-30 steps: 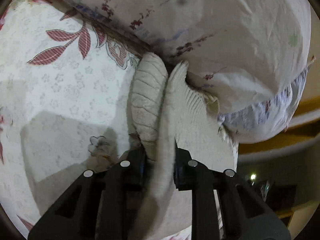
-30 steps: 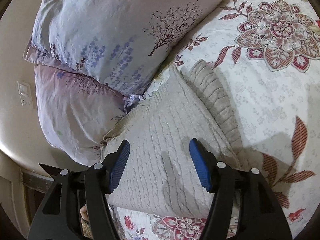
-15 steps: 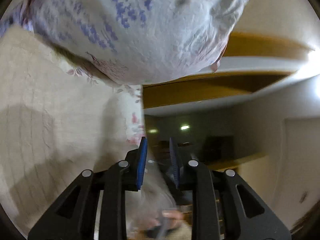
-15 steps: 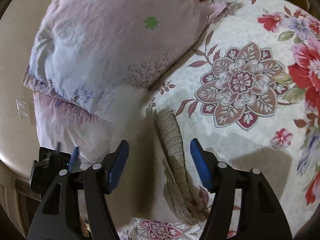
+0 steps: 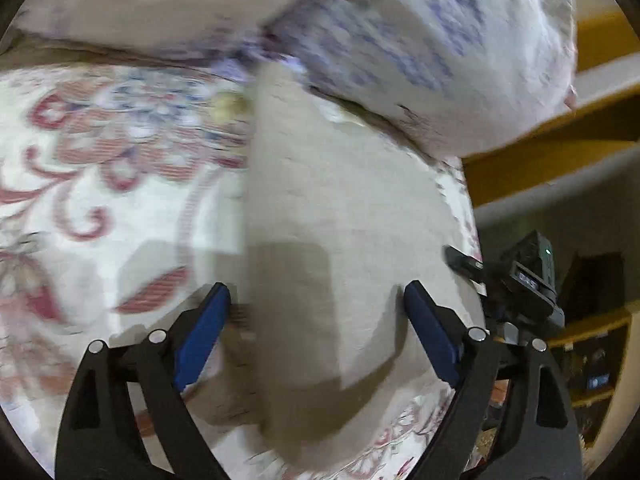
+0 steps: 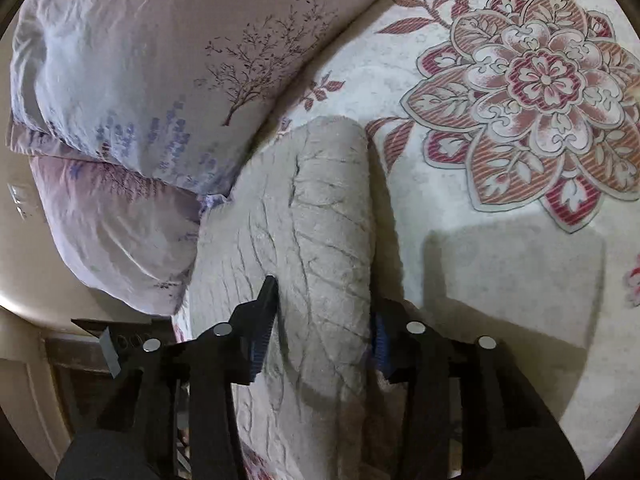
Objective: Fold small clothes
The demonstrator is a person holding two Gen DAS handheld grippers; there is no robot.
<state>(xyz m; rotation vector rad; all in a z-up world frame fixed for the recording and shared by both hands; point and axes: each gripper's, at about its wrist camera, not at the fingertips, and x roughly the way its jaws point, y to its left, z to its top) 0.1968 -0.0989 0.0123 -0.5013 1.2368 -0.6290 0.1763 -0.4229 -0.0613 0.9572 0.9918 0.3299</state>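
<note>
A cream cable-knit sweater point(image 5: 340, 248) lies on the floral bedspread point(image 5: 100, 184) next to the pillows. In the left wrist view, which is blurred, my left gripper point(image 5: 316, 300) is open and empty just above the sweater's flat body. In the right wrist view my right gripper point(image 6: 324, 312) is shut on a thick folded ridge of the sweater point(image 6: 328, 216), one finger on each side of it. The right gripper also shows at the right edge of the left wrist view point(image 5: 520, 280).
Two pale purple flowered pillows point(image 6: 168, 60) lie stacked against the sweater's far side. The bedspread point(image 6: 520, 128) stretches to the right. The bed edge, a wooden headboard point(image 5: 560, 152) and dark furniture point(image 5: 592, 360) are beyond the sweater.
My left gripper let go of the sweater, swung away, and came back open over it. My right gripper went from open above the sweater to shut on its folded ridge.
</note>
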